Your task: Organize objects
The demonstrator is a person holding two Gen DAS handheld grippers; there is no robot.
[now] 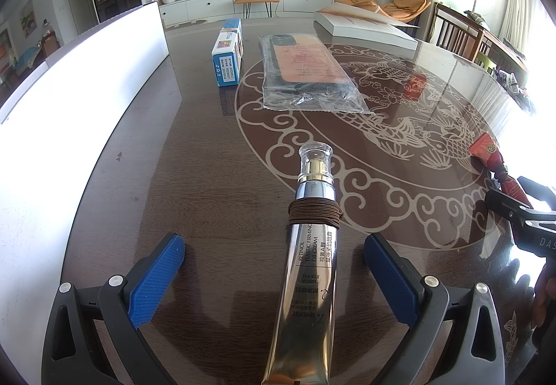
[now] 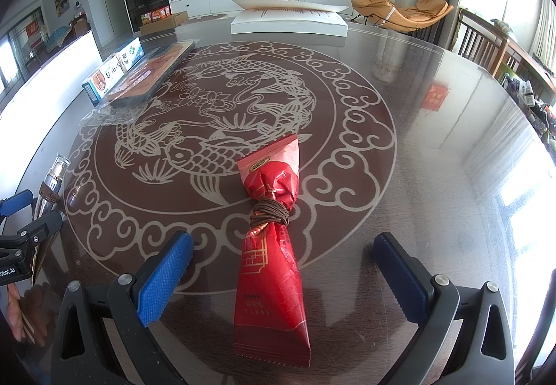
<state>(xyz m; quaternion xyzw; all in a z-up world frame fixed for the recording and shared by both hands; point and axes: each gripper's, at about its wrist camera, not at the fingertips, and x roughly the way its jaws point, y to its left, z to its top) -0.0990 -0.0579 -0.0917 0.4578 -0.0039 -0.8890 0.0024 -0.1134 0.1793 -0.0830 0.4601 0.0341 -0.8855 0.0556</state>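
Left tongs [image 1: 274, 266]: spread wide, holding nothing; eye cream tube [image 1: 307, 266] lies lengthwise between them, lower centre, apparently lined up for gripping.

Right tongs [image 2: 283, 266]: equally wide, empty; red packet [image 2: 272, 266], cord-tied, lies between.

Table [image 2: 434, 176]: blue carton [image 1: 227, 59] and clear-wrapped pack [image 1: 307, 72] upper centre, likely awaiting sorting.

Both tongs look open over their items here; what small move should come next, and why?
Probably close the left tongs on the eye cream tube. The tube, bound with a brown cord, already lies between the open blue pads. The right tongs equally straddle the red packet, so either could close first.
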